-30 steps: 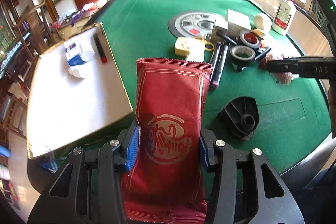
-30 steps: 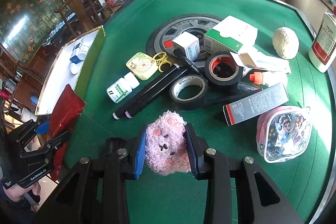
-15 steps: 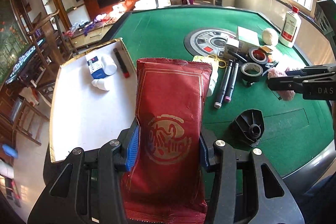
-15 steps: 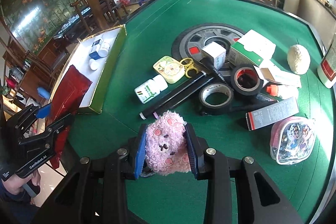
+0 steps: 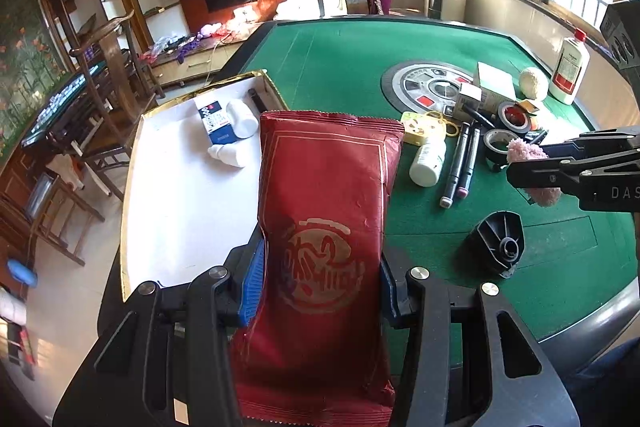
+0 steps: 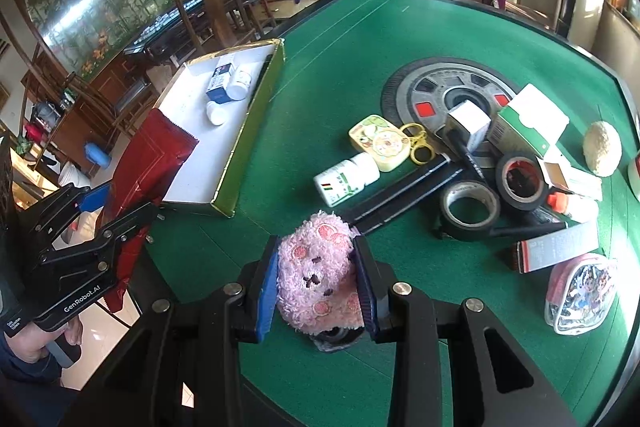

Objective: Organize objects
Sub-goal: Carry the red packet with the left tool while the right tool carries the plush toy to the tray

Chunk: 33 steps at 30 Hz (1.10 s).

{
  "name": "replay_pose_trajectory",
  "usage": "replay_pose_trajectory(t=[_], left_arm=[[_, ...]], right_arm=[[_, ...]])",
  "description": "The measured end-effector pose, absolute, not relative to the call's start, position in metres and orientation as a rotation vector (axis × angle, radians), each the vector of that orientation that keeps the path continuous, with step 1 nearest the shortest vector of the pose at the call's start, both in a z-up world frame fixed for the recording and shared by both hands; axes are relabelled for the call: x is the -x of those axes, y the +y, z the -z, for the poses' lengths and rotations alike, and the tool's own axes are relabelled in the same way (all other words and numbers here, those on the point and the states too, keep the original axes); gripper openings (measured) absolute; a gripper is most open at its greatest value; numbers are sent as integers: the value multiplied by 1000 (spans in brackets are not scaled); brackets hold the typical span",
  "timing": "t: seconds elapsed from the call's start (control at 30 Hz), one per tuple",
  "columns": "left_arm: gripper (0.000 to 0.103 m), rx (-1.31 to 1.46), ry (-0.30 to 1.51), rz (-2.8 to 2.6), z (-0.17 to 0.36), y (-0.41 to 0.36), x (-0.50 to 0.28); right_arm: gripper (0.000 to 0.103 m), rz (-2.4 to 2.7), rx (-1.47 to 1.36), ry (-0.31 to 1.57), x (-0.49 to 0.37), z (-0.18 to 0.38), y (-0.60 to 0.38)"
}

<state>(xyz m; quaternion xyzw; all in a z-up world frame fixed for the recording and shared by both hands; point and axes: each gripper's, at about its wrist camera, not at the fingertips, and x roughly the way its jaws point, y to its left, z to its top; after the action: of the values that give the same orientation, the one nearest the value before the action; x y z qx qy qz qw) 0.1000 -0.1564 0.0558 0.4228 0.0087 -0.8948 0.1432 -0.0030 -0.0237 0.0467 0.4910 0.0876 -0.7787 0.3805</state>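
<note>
My left gripper is shut on a tall red foil packet and holds it upright in the air by the near end of the white box tray. The same packet shows in the right wrist view at the left. My right gripper is shut on a pink plush toy above the green table's near edge; the toy also shows in the left wrist view. The tray holds a blue-white box, white bottles and a dark pen.
A cluster lies on the green felt: white pill bottle, yellow tin, two black markers, tape rolls, small boxes, a cartoon pouch, a black plastic part. Chairs stand left of the table.
Both grippers have pulled back and up from the table, so more of the tray and room shows. The packet and the plush stay gripped.
</note>
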Motion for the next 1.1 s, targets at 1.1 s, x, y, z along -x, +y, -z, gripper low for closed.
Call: replay_pose_trajectory(t=[1.1], left_arm=[[46, -1203, 71, 2447, -44, -285, -104]], right_arm=[[34, 1818, -1173, 344, -10, -63, -218]])
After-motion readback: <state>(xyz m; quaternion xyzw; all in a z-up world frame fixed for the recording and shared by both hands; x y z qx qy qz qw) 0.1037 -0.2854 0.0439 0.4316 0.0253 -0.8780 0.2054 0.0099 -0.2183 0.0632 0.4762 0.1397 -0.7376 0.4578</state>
